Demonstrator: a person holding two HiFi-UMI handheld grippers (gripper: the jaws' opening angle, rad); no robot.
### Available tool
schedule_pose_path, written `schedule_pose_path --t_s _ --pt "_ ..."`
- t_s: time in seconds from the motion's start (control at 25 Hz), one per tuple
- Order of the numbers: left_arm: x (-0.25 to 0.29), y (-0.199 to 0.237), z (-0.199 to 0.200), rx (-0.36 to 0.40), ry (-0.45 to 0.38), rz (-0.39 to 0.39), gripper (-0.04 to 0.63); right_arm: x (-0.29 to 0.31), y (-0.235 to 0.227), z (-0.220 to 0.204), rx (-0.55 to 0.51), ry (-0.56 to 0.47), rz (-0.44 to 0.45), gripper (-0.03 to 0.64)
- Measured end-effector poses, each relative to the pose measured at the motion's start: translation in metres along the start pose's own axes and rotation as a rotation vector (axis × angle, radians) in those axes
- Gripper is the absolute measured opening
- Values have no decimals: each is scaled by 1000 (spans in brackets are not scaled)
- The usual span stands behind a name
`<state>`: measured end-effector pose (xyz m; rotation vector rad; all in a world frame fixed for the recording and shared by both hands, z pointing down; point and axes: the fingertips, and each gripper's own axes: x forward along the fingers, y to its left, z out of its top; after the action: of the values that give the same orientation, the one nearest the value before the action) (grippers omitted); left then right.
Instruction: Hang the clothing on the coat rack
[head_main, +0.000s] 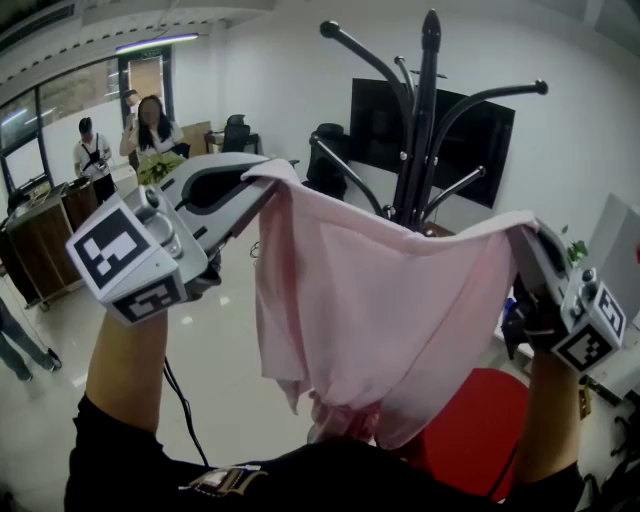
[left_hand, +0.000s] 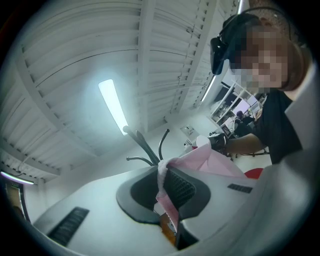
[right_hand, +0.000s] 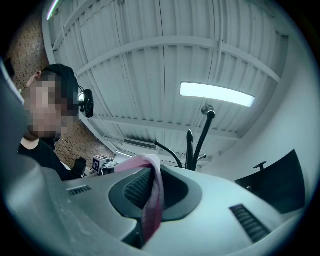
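Note:
A pink garment (head_main: 350, 310) hangs spread between my two grippers, held up in front of the black coat rack (head_main: 425, 120). My left gripper (head_main: 262, 180) is shut on the garment's upper left edge, and the pink cloth (left_hand: 167, 192) shows pinched between its jaws. At the right, my right gripper (head_main: 522, 232) is shut on the upper right edge, where a pink fold (right_hand: 152, 200) runs down between the jaws. The rack's curved arms (right_hand: 197, 140) rise just beyond the garment's top edge. Its pole also shows in the left gripper view as the coat rack (left_hand: 145, 147).
A red chair seat (head_main: 480, 430) sits low at the right. A dark screen (head_main: 470, 130) hangs on the wall behind the rack. People (head_main: 150, 125) stand far off at the left by a wooden counter (head_main: 40, 235). Glossy floor (head_main: 215, 340) lies below.

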<state>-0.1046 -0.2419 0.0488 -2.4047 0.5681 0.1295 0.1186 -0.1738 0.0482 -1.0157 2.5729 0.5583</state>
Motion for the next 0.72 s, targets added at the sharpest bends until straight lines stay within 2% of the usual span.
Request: schedule_pose_path --t_s 0.56,0.72 --pt "-2 1 0 17 -39 -13 5 -3 8 5 -46 -26 35 17" --pt "-2 3 5 54 -60 -9 5 -3 8 5 -55 -32 40 17"
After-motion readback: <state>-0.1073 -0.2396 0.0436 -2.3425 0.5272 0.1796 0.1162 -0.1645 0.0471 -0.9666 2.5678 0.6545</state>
